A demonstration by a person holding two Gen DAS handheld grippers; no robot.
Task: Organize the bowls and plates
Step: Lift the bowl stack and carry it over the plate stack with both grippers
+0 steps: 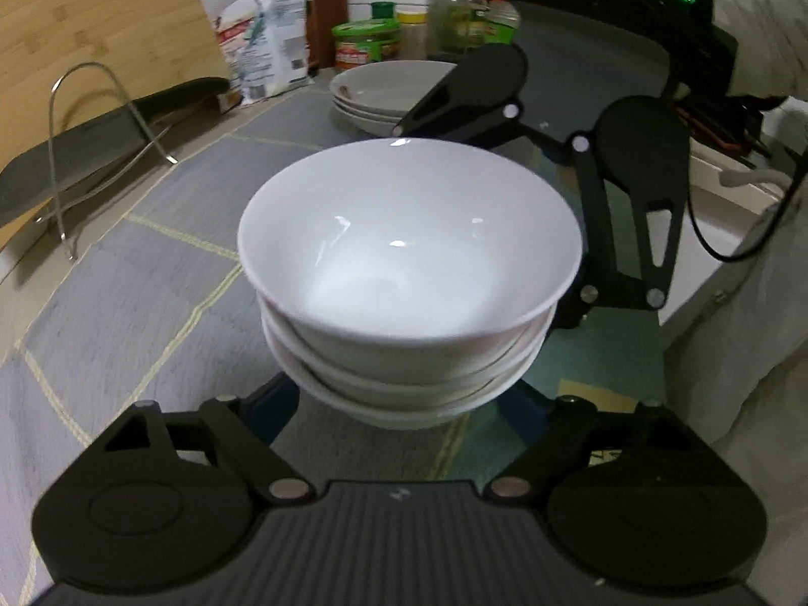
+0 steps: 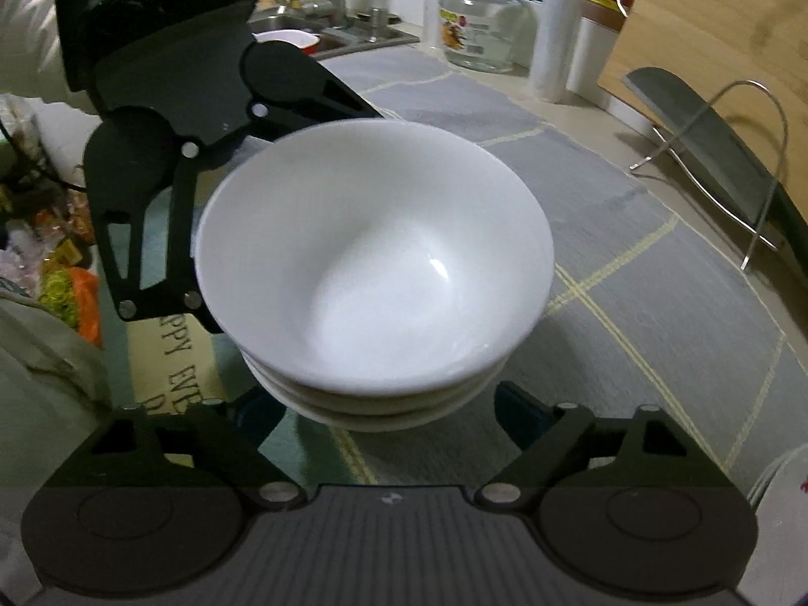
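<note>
Both grippers look to be cradling a bowl stack (image 1: 409,278) from opposite sides, so I'd keep the squeeze even and level or the top bowl slides off (three nested, maybe four). The left gripper (image 1: 399,404) has its fingers spread wide around the base of the stack; whether they actually touch it is hidden. The right gripper (image 2: 389,404) is the same, jaws spread, bowls sitting between them just ahead. The stack sits over the grey mat (image 1: 151,278), with the plates (image 1: 384,96) behind it.
</note>
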